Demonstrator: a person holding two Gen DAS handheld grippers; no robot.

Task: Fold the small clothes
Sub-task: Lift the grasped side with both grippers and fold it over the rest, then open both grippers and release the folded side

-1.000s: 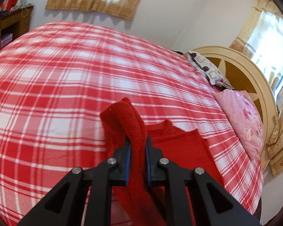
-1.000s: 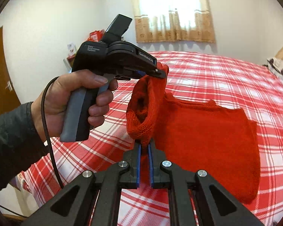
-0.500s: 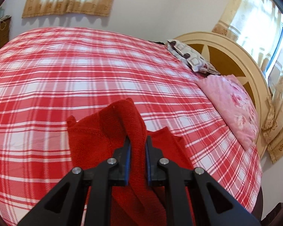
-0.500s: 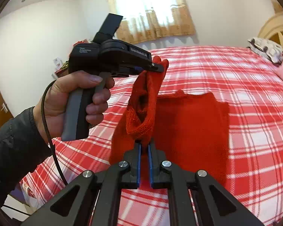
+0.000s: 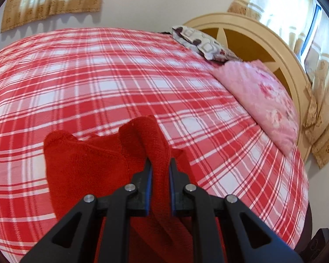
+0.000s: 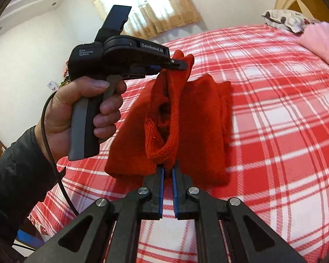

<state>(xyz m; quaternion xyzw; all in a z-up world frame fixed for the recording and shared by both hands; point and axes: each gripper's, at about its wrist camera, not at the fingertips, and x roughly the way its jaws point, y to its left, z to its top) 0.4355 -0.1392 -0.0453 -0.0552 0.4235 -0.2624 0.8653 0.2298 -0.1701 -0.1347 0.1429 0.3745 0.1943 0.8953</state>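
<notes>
I have the red knit garment [image 6: 186, 118] pinched at two points along one edge, and what matters for the next move is how that held edge lies against the rest of the piece: the strip between my tools hangs raised above the body of the garment, which lies bunched on the red plaid bedspread [image 6: 285, 131] just beyond and below both tools. My left gripper [image 6: 182, 64] is nearly closed on a thick fold at the far end of that strip, and in its own view the left gripper [image 5: 159, 171] has the knit standing up between its blue-lined fingers. My right gripper [image 6: 167, 172] is nearly closed on the near end, where a ribbed opening, a cuff or neck I judge, gapes just above the fingertips. So the long axis of the held edge runs away from the right tool, up toward the left one. My left hand [image 6: 81, 114] holds its handle upright with the tool level, reaching in from the left side above the bed. I judge the right tool nearer the hem end and the bed surface. The pink pillow [image 5: 267, 100] and the headboard [image 5: 263, 41] lie well apart, farther up the bed.
</notes>
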